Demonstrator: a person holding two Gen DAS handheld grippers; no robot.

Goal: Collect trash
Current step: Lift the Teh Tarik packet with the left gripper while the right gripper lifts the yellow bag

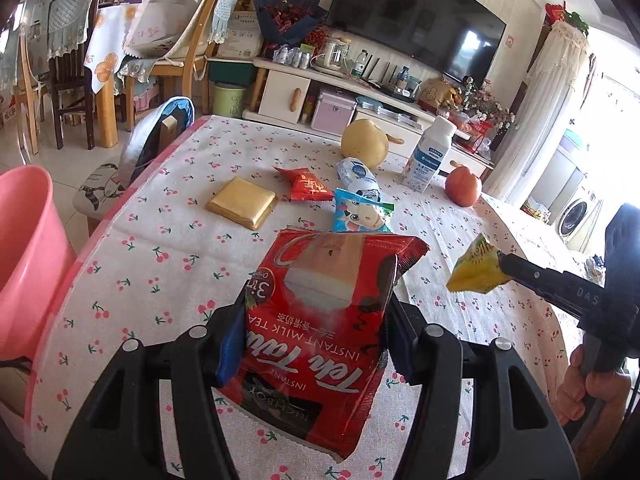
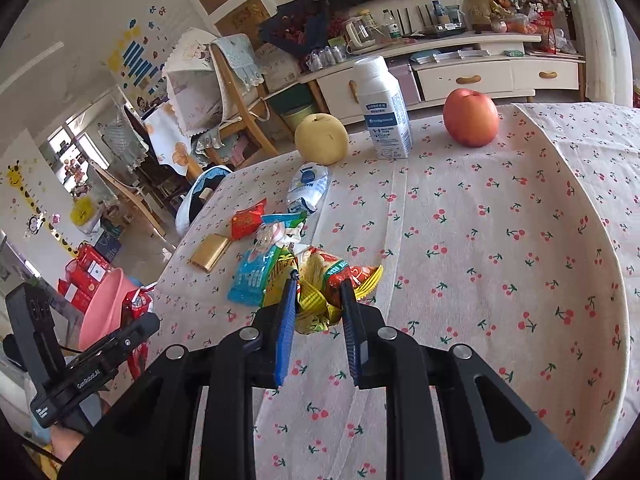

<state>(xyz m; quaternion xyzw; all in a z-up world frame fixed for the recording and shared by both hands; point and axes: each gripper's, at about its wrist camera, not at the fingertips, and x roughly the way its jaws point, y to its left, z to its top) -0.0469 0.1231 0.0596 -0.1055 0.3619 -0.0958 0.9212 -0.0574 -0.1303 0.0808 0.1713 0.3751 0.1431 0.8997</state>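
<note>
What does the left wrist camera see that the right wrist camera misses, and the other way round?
Only the left wrist view shows the big television, the washing machine, and the printed face of the red milk tea packet gripped in the left tool. Only the right wrist view shows the wall stickers and the giraffe sticker. Both show the pink bin, pear, apple, white bottle, gold packet, and the yellow wrapper held in the right tool.
</note>
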